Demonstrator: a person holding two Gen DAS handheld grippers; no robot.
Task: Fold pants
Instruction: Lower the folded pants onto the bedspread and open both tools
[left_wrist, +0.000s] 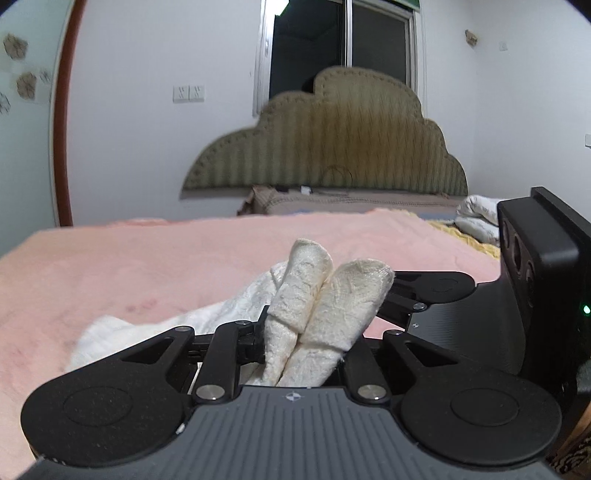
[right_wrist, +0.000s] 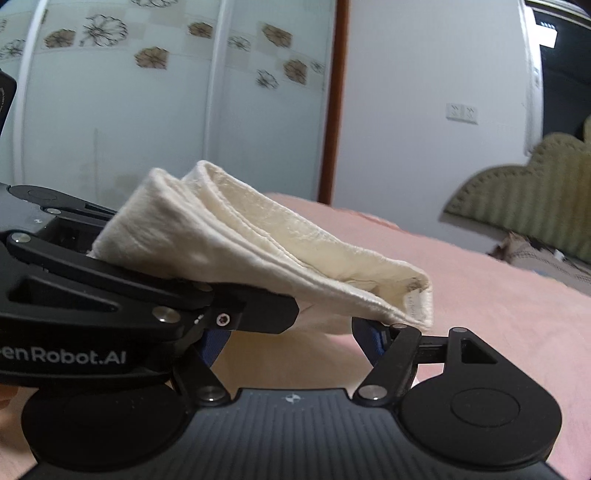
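The pants are cream-white fabric. In the left wrist view my left gripper (left_wrist: 325, 284) is shut on a bunched fold of the pants (left_wrist: 321, 295), which wraps over both fingers and trails down to the left onto the pink blanket. In the right wrist view the folded pants (right_wrist: 258, 236) lie draped across the top of my right gripper (right_wrist: 325, 325) and hide its fingertips. Its linkage arms stand spread wide apart. The left gripper's black body (right_wrist: 74, 295) sits close at the left, under the cloth.
A pink blanket (left_wrist: 147, 266) covers the bed. An olive scalloped headboard (left_wrist: 351, 147) and a dark window (left_wrist: 340, 44) stand behind. White bedding (left_wrist: 480, 218) lies at the far right. The right gripper's black body (left_wrist: 535, 277) is close on the right. A flowered wardrobe (right_wrist: 147, 92) stands at the left.
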